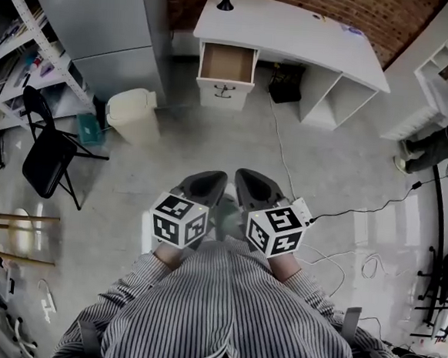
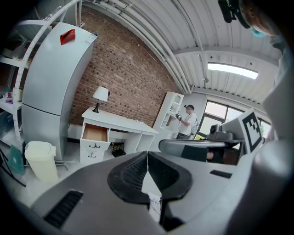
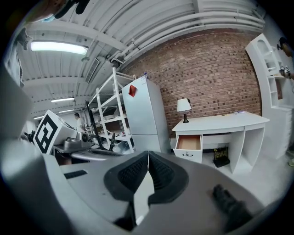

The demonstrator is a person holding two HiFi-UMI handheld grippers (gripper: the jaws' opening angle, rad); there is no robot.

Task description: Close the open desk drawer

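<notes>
A white desk stands against the brick wall. Its top left drawer is pulled out, showing an empty wooden inside, with a dark handle on its front. The drawer also shows small in the left gripper view and the right gripper view. My left gripper and right gripper are held side by side close to my chest, far from the desk. Both are shut with nothing between the jaws; their tips meet in the left gripper view and the right gripper view.
A cream bin and a black folding chair stand at the left, beside a grey fridge. Cables run across the floor toward the desk. A black bag sits under the desk. A person stands at the right by white shelves.
</notes>
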